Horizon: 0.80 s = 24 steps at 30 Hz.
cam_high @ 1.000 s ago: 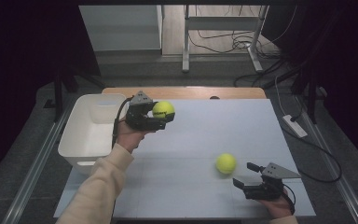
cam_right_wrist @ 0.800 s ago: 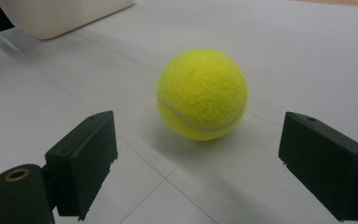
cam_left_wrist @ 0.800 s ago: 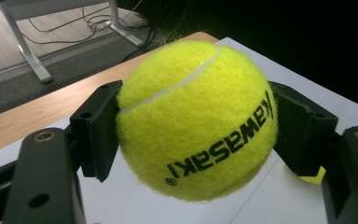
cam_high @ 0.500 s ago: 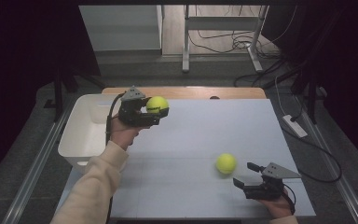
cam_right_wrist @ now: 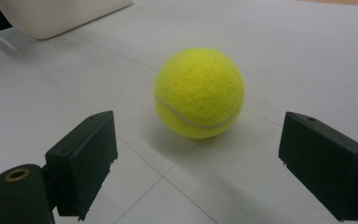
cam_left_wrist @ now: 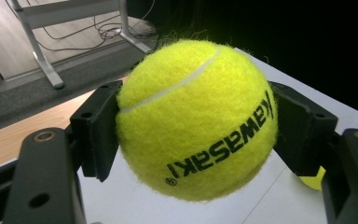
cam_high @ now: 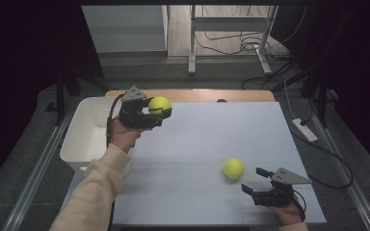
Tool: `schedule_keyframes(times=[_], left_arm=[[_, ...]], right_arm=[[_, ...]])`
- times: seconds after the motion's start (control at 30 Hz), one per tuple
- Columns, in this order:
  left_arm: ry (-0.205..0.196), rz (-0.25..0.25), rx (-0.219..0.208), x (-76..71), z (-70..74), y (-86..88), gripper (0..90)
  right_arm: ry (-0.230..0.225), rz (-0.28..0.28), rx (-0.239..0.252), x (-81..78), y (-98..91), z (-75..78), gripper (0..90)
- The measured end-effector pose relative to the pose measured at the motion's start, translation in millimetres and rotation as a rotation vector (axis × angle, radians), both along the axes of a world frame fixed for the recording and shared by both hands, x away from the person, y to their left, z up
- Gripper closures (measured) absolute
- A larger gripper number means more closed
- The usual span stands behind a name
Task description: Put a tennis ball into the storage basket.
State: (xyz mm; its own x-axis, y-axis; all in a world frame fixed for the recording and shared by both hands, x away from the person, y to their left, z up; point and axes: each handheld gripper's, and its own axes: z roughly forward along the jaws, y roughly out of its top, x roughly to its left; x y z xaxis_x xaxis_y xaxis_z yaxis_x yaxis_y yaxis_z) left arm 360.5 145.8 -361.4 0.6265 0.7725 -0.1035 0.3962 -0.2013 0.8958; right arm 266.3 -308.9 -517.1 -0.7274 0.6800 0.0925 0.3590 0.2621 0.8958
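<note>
Clamping first tennis ball (cam_high: pixel 160 104) in left gripper (cam_high: pixel 155 113), upper left of frame, just right of white bin (cam_high: pixel 79 144); not yet dropped in. Resting on table (cam_high: pixel 212 134) lower right: second ball (cam_high: pixel 233 168), ungrasped, right gripper (cam_high: pixel 256 182) jaws apart.

- Left gripper (cam_high: pixel 155 112): black, blocky moulded body; a grey three-cornered plate is mounted on top, behind the jaws.
- Left gripper jaws: two matt black rectangular pads on black arms; each arm carries one brass-ringed screw hole and one plain round hole behind the pad.
- Left cable: black, trailing from the rear of the body.
- Left sleeve: long, cream-coloured soft fabric, ending at the wrist behind the gripper.
- Right gripper (cam_high: pixel 256 181): black body, grey three-cornered plate on top, black cable at the rear.
- Right gripper jaws: flat black pads; a brass-ringed hole sits behind one pad.
</note>
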Motion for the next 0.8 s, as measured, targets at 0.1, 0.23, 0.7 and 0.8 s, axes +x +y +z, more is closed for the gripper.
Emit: schedule_keyframes(times=[0.1,0.23,0.7,0.8], left_arm=[[0.001,0.003,-0.002,-0.1,0.6,2.6,26.3],[-0.002,0.012,-0.003,-0.8,2.1,8.0,26.3],[-0.006,0.069,-0.001,-1.8,3.0,28.5,26.3],[-0.006,0.079,0.001,-2.2,3.0,32.6,26.3]], right_arm=[[0.001,0.0,-0.001,0.0,0.1,-0.2,11.3],[0.001,-0.001,-0.002,0.0,0.2,-0.2,11.3],[0.0,-0.003,-0.005,-0.2,0.2,-0.2,11.3],[0.0,-0.003,-0.004,-0.3,0.0,-0.1,11.3]])
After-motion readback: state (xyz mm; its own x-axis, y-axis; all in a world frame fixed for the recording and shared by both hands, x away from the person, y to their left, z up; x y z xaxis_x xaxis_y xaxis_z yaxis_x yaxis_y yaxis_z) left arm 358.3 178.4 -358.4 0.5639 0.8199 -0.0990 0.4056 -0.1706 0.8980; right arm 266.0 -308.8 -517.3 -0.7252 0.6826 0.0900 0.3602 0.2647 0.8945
